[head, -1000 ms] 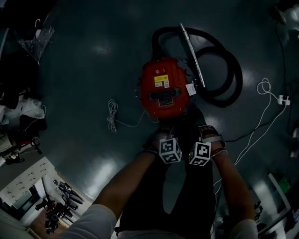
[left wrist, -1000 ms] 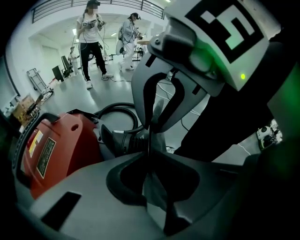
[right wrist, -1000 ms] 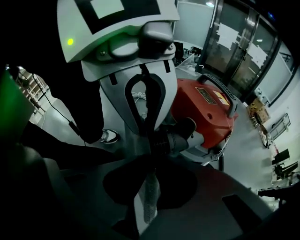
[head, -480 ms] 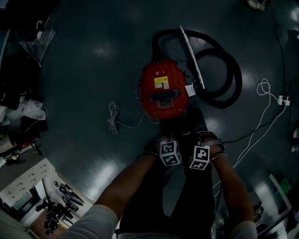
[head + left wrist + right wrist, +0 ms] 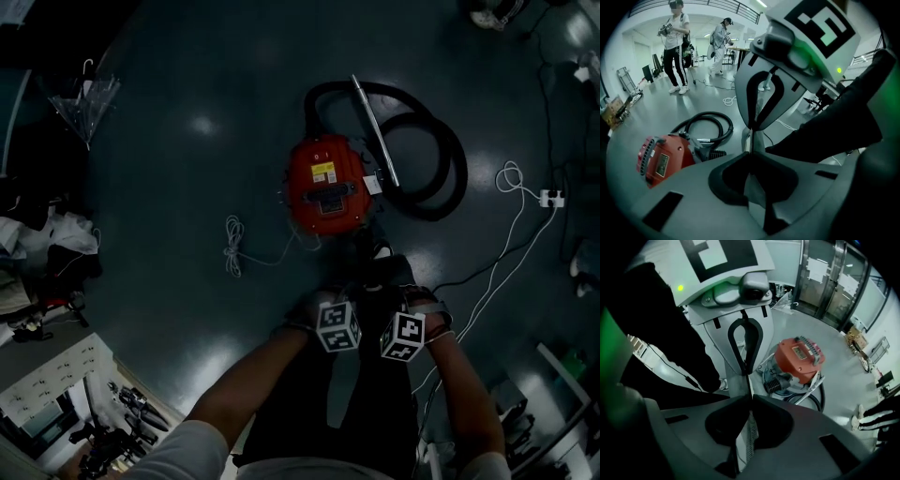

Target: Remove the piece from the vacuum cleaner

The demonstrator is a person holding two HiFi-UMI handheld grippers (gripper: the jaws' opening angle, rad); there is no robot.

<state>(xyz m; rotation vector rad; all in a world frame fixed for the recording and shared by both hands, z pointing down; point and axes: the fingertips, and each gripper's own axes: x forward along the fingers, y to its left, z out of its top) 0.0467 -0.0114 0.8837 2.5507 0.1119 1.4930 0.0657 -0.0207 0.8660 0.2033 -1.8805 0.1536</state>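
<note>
Vacuum cleaner (image 5: 328,192) sits on the floor (image 5: 178,216) at twelve o'clock, well ahead of me, its hose (image 5: 448,164) coiled at two. My left gripper (image 5: 751,135) and right gripper (image 5: 748,376) both hold their jaws together on nothing. I should step closer, spread the jaws, and steady the red body before pulling.

Bare floor (image 5: 169,169) left of vacuum cleaner (image 5: 326,187): wide open approach. Right side crowded: black hose (image 5: 448,155) in loop, metal tube (image 5: 375,131) lying across it. White cord (image 5: 232,246) coiled at near-left. Person's legs (image 5: 361,403) fill near side. 1 white cable (image 5: 497,272) trails far right.
</note>
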